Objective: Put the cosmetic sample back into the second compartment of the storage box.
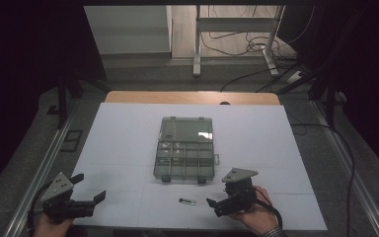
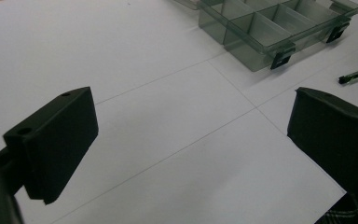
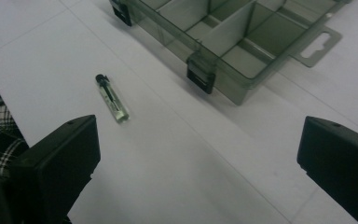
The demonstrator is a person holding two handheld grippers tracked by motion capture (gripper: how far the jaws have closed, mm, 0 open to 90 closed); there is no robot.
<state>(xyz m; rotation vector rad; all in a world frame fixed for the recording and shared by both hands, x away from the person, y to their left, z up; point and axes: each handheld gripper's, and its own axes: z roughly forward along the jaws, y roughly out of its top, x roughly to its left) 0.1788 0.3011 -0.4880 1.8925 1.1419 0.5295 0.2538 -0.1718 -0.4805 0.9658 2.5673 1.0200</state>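
On the table (image 1: 128,128), near edge: vial (image 1: 188,201) lies flat, just in front of the open box (image 1: 184,160). Right gripper (image 1: 216,205) sits just right of it, jaws spread, empty. Left gripper (image 1: 91,193) well apart to the left, jaws also spread. Vial's long axis runs left-right, cap toward the left. Right hand is nearer.

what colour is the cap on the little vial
Black, on a clear vial; it shows best in the right gripper view.
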